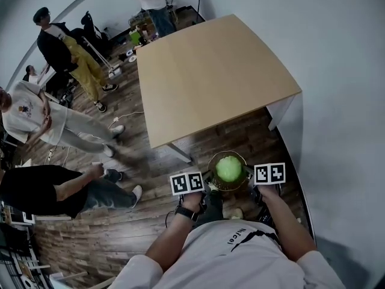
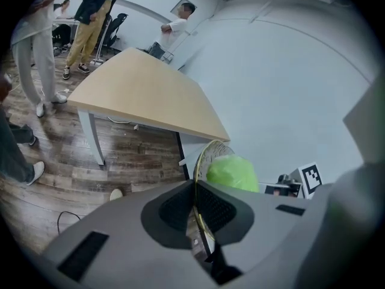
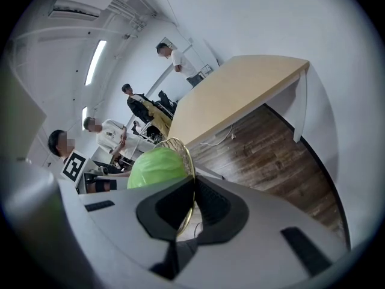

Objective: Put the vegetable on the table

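Note:
A round green cabbage (image 1: 229,168) lies in a gold wire basket (image 1: 215,161) that hangs in the air between my two grippers, short of the wooden table (image 1: 210,71). My left gripper (image 1: 206,187) is shut on the basket's left rim, and my right gripper (image 1: 251,183) is shut on its right rim. In the left gripper view the basket rim (image 2: 200,161) runs into the closed jaws of the left gripper (image 2: 195,206), with the cabbage (image 2: 231,173) just beyond. The right gripper view has the rim (image 3: 185,152) pinched in the right gripper (image 3: 194,205), and the cabbage (image 3: 157,166) to its left.
The light wooden table top is bare and stands against a white wall (image 1: 337,71). Between me and the table is wooden floor (image 1: 198,143). Several people (image 1: 72,53) stand or sit to the left, with chairs and cables on the floor there.

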Tool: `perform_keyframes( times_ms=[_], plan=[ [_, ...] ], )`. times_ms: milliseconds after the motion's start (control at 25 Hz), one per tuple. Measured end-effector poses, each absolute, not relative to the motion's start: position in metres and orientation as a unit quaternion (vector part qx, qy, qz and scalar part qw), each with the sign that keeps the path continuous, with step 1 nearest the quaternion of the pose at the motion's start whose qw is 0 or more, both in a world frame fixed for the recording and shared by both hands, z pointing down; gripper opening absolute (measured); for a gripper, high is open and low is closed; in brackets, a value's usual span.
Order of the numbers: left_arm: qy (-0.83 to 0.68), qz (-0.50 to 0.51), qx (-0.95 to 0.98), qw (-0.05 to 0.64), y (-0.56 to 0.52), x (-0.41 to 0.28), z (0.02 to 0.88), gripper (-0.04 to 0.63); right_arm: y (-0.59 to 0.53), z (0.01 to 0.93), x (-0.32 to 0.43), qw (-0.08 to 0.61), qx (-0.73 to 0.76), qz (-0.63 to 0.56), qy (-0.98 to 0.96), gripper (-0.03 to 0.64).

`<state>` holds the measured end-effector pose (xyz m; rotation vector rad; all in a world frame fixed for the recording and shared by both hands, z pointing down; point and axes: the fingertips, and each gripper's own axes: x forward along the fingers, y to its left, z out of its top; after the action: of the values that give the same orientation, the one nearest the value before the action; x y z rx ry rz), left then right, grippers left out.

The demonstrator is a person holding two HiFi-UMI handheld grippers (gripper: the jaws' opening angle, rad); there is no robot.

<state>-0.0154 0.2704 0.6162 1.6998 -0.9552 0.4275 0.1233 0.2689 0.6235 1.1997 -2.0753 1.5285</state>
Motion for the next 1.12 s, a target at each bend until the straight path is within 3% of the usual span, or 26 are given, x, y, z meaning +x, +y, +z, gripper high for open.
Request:
perform_keyframes(
  times_ms=[1120],
  plan=[
    [-0.377,0.19,0.717,0.555,-0.019,-0.097,0.653,0.025,-0.011,0.653,0.042,0.159,0.452,0.54,-0.692,0.021]
  ],
)
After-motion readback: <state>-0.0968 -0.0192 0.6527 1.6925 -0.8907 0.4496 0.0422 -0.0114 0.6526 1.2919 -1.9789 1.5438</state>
